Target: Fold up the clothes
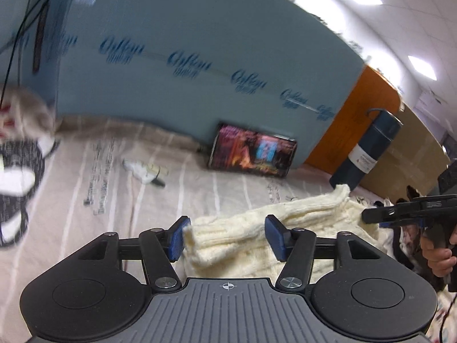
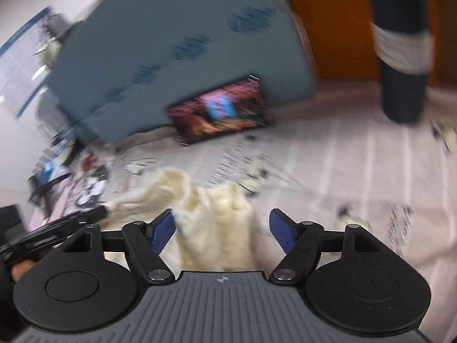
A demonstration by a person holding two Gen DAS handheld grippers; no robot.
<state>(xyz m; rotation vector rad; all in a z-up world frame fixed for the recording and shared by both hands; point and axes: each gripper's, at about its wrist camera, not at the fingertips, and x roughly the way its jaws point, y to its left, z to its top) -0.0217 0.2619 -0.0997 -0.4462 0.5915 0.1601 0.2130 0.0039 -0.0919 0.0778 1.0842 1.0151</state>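
Observation:
A cream knitted sweater lies bunched on the striped cloth-covered table. My left gripper is open, its blue pads on either side of a fold of the knit, with the left pad touching its edge. In the left wrist view, my right gripper comes in from the right, held by a hand, its tip at the sweater's far edge. The right wrist view is blurred: my right gripper is open with the cream sweater between its pads, and the left gripper shows at the left.
A blue foam board stands at the back with a lit phone leaning on it. A dark bottle with a white label stands at the right. A small white object and black-and-white clothing lie to the left.

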